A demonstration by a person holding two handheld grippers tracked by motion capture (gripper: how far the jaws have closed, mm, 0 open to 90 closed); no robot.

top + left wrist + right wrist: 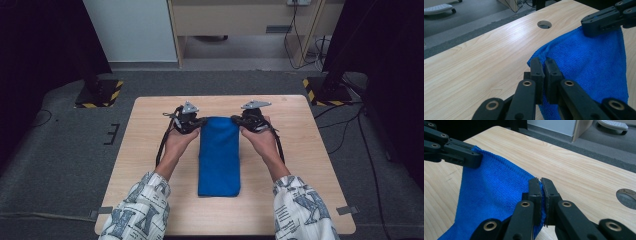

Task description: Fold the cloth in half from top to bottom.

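The blue cloth (219, 156) lies folded into a long strip down the middle of the counter (150, 120), its far end toward the far edge and its near end short of the near edge. Each far corner is pinched, one per gripper, so the far end can likely be lifted evenly and folded without sagging. The left gripper (543, 65) has its jaws closed on the left far corner; the right gripper (540, 185) has its jaws closed on the right far corner, the edge taut between them.
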